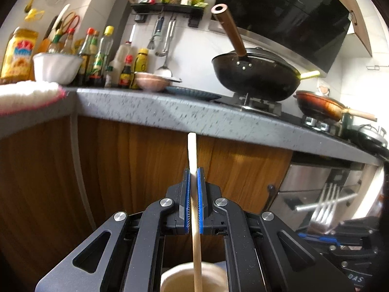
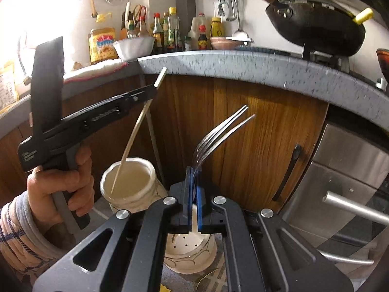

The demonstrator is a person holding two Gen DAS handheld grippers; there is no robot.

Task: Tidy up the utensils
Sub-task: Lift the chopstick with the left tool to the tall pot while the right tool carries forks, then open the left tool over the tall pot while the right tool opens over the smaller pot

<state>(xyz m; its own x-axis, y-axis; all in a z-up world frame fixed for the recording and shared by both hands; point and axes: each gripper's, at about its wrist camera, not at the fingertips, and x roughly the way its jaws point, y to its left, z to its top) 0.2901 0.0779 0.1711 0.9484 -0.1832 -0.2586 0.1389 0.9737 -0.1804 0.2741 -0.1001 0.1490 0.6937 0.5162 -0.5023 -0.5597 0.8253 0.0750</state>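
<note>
**Chopstick and fork held above two cream holders**

Little writing can be read: the left gripper's side carries pale lettering too blurred to make out, and the big yellow jar on the worktop has a red-and-blue label that is not legible.

The left gripper has its jaws clamped on a pale wooden chopstick, which runs between the blue pads. In the right wrist view the hand grips the handle, a quilted sleeve at the wrist, and the chopstick slants down so that its lower end sits inside the mouth of a cream ceramic holder.

The right gripper has its jaws pressed together on the stem of a metal fork — tines up and tilted to the right. Directly under this gripper stands a second cream holder with drain holes in its bottom, just beside the first.

Ahead is a wooden cupboard front under the grey speckled worktop. On the worktop stand sauce bottles, a white bowl and a pink bowl; a black wok sits on the hob to the right.
</note>
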